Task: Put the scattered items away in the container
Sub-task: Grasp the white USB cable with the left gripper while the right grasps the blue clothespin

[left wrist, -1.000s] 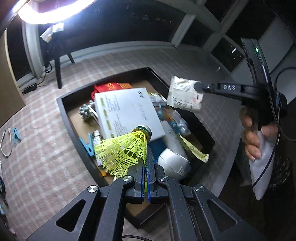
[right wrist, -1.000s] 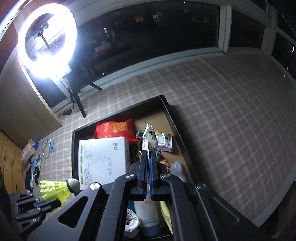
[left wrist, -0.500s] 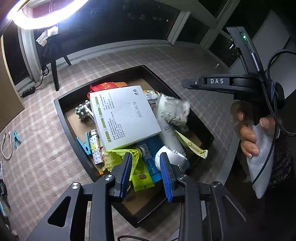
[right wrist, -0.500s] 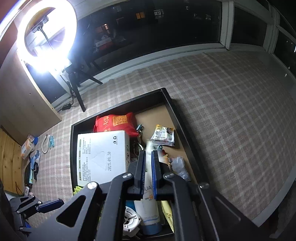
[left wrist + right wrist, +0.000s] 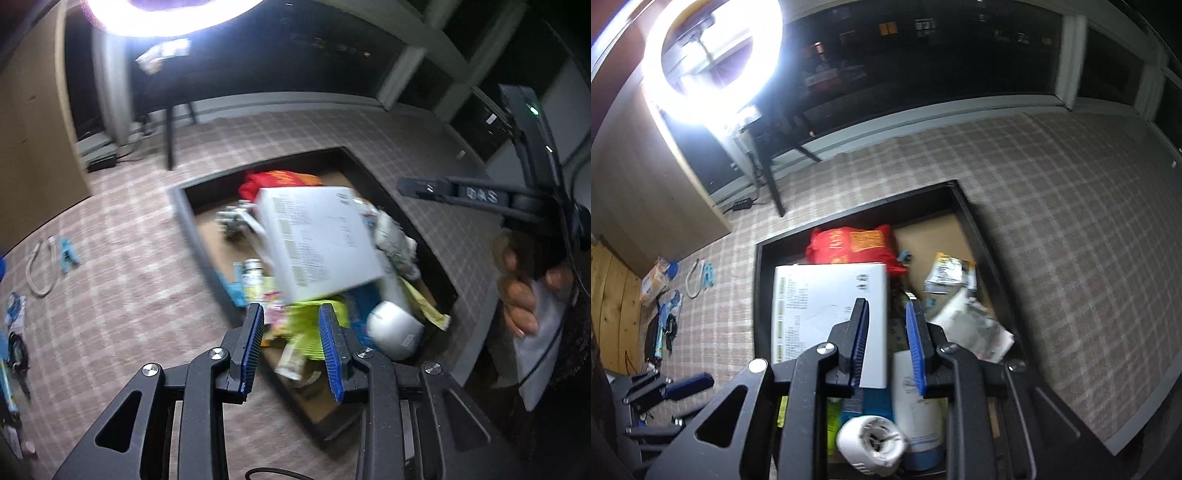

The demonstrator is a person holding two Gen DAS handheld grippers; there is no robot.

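The dark tray point(image 5: 184, 214) point(image 5: 759, 280) on the checked floor holds several items, among them a white box point(image 5: 317, 240) point(image 5: 827, 295) and a red bag point(image 5: 273, 181) point(image 5: 849, 243). A yellow shuttlecock point(image 5: 310, 325) lies at the tray's near end, below my left gripper point(image 5: 291, 314), which is open and empty. A crumpled white packet point(image 5: 391, 240) point(image 5: 975, 328) rests by the tray's right wall. My right gripper point(image 5: 886, 304) hangs above the tray, its jaws opening with nothing between them. A hand point(image 5: 517, 295) holds it at the right of the left wrist view.
A blue clip point(image 5: 68, 253) point(image 5: 708, 275) and a white cord loop point(image 5: 38, 269) lie on the floor left of the tray, with more small items further left. A ring light point(image 5: 713, 55) on a stand and a wooden cabinet point(image 5: 646, 184) stand behind.
Both grippers went from shut to open. The shuttlecock dropped from the left one and the packet from the right one into the tray. Both views have shifted sideways.
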